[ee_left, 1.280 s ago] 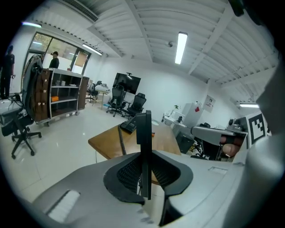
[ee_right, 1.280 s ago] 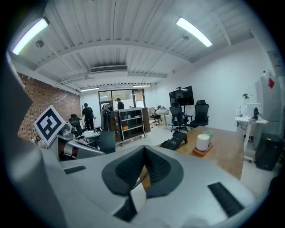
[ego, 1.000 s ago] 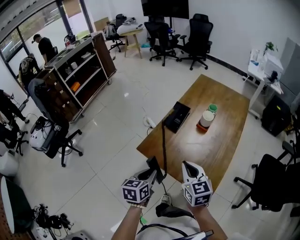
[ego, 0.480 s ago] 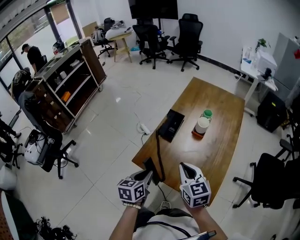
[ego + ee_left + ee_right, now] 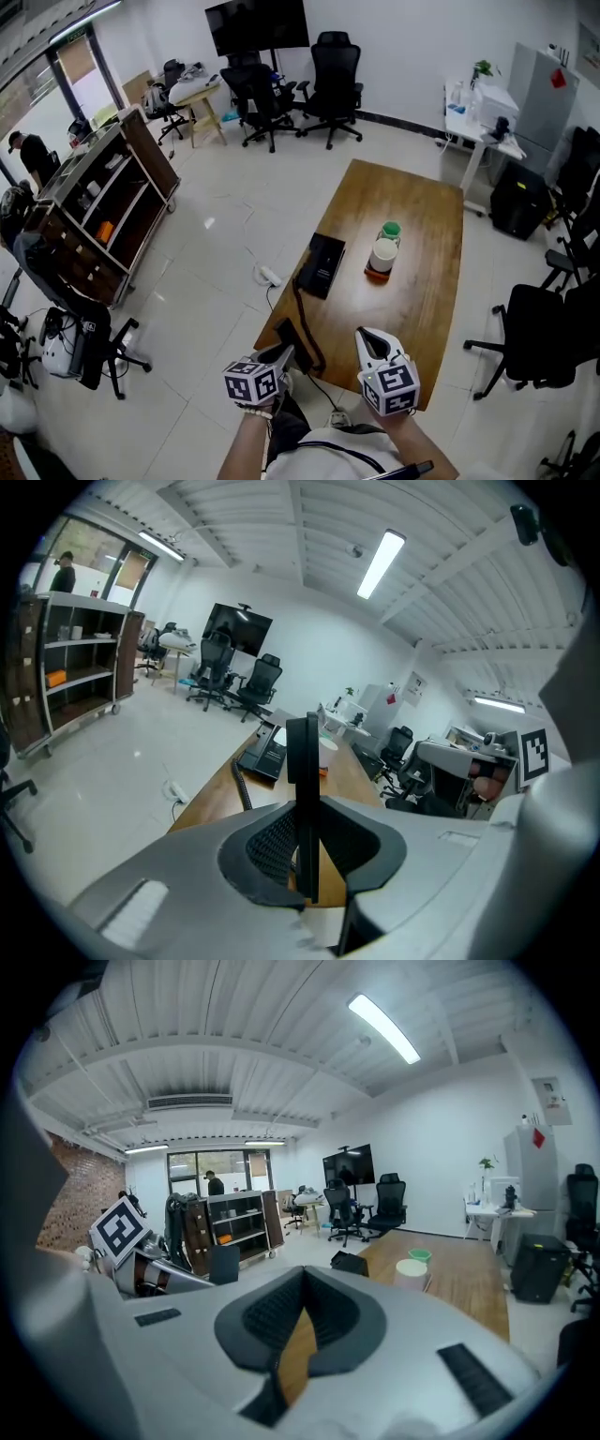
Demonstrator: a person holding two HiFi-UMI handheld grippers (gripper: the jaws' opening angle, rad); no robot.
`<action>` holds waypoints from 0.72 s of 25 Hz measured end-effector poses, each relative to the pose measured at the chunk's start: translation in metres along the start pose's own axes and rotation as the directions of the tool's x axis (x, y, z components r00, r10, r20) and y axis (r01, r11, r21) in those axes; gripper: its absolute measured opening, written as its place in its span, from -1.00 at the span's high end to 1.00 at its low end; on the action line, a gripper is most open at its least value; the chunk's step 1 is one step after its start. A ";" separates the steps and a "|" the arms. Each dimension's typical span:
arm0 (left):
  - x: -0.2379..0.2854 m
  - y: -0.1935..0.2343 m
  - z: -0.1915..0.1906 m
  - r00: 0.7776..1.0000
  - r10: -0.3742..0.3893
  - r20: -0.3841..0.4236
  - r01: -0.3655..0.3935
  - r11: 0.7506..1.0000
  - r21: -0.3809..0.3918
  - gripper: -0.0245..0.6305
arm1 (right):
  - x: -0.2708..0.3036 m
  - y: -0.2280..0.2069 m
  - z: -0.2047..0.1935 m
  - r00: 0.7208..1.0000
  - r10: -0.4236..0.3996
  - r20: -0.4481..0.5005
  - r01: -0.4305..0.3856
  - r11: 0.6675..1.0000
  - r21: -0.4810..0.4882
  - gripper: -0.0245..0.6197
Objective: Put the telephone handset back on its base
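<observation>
Near table (image 5: 424,272) edge, slim black handset (image 5: 302,789) upright, clamped in left tool (image 5: 284,354), cord (image 5: 243,787) coiled, right tool (image 5: 368,337) closed.

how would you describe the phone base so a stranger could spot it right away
Find the long wooden table on the tiled floor. The telephone base lies by its left edge, beside a white tub and a green cup. It alone is flat, black and rectangular, with a coiled cord running to the handset clamped in the left gripper.

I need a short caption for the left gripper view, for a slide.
Left gripper holds the black handset upright, its coiled cord running to the base on the wooden table.
</observation>
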State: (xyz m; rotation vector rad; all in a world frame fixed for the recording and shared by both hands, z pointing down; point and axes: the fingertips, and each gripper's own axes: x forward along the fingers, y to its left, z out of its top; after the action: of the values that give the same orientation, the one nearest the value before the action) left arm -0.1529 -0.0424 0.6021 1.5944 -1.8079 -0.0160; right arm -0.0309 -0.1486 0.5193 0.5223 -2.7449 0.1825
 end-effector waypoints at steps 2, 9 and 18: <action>0.009 0.007 0.004 0.999 -0.030 -0.031 0.031 0.999 0.010 0.72 | 0.007 -0.005 0.002 0.999 -0.032 0.000 0.032 0.999 0.014 0.92; 0.038 0.031 0.021 0.982 -0.118 -0.146 0.125 0.991 0.044 0.72 | 0.047 -0.013 0.010 0.992 -0.120 -0.029 0.122 0.991 0.059 0.91; 0.076 0.065 0.053 0.956 -0.157 -0.248 0.188 0.977 0.105 0.72 | 0.099 -0.012 0.013 0.973 -0.221 -0.074 0.227 0.969 0.101 0.91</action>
State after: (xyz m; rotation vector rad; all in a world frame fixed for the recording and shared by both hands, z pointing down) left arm -0.2345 -0.1159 0.6290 1.7593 -1.5065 0.2070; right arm -0.1172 -0.1954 0.5427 0.8366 -2.6010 0.2884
